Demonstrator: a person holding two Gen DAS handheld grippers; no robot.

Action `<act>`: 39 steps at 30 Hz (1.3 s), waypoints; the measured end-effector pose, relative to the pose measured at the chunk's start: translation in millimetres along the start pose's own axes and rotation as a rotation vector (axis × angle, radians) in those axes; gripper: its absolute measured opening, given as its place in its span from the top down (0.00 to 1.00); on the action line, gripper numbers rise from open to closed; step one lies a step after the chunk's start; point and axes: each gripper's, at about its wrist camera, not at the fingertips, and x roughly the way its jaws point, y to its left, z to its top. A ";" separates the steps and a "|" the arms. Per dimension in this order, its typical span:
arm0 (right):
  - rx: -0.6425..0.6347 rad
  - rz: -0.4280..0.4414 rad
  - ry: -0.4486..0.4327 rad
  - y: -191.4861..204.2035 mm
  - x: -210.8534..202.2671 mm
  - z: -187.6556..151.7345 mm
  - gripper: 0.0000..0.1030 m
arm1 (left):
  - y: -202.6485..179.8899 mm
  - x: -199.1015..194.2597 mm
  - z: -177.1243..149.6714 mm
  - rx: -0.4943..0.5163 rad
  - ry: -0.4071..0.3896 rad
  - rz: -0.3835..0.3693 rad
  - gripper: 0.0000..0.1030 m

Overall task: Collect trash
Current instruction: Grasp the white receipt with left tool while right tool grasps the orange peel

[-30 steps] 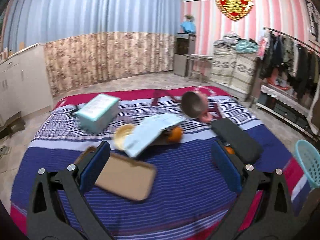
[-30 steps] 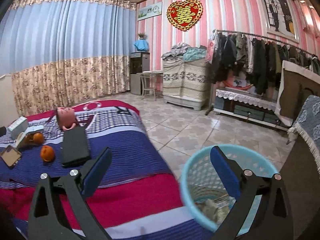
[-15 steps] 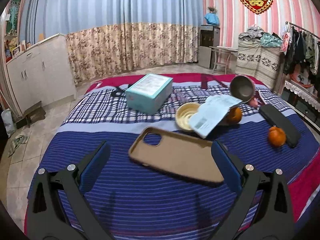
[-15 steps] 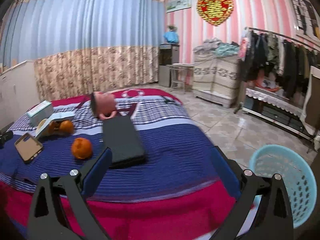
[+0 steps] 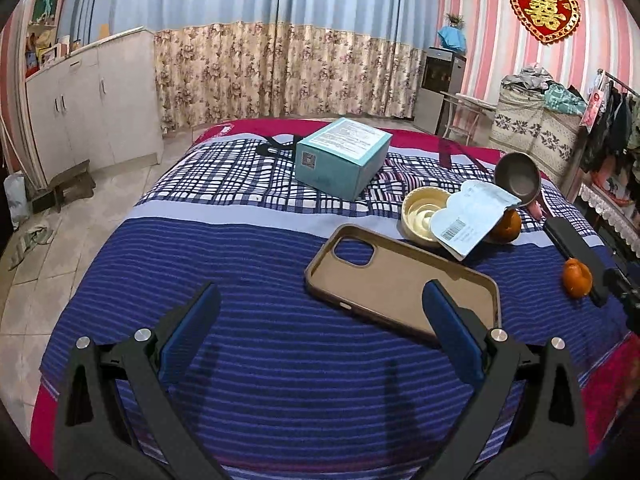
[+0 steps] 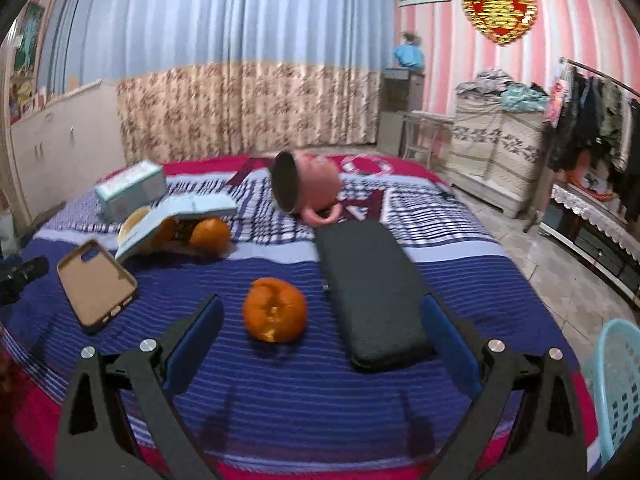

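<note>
Barcode on white packet [image 5: 466, 222], unreadable print on teal box [image 5: 343, 157], both tongs [image 5: 320, 322] [image 6: 322, 326] wide open, empty.

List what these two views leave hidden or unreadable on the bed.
- Left wrist view: second orange, mostly behind the paper packet.
- Right wrist view: blue basket, cut by the frame edge; contents unseen.
- Left wrist view: teal box label print, too small to read.

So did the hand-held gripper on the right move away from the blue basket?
Yes. The right hand-held gripper swung left from above the blue basket, now at the view's right edge, toward the bed.
</note>
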 end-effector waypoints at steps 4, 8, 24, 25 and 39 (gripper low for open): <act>-0.036 0.040 0.069 11.3 17.0 -0.4 0.10 | -0.1 1.0 -0.8 0.006 0.006 -0.003 0.05; -0.053 0.090 0.166 18.3 39.4 -2.3 0.45 | -5.1 3.5 0.8 0.026 0.022 0.010 0.05; 0.023 0.083 0.041 -20.3 -4.3 -0.4 0.73 | -99.8 36.4 36.2 0.214 0.118 -0.082 0.07; 0.028 0.074 0.035 -25.5 -8.1 -1.2 0.73 | -108.1 40.3 36.1 0.240 0.122 -0.073 0.09; 0.102 -0.019 -0.003 -86.1 -38.2 -20.5 0.73 | -121.4 70.2 33.9 0.260 0.171 -0.088 0.67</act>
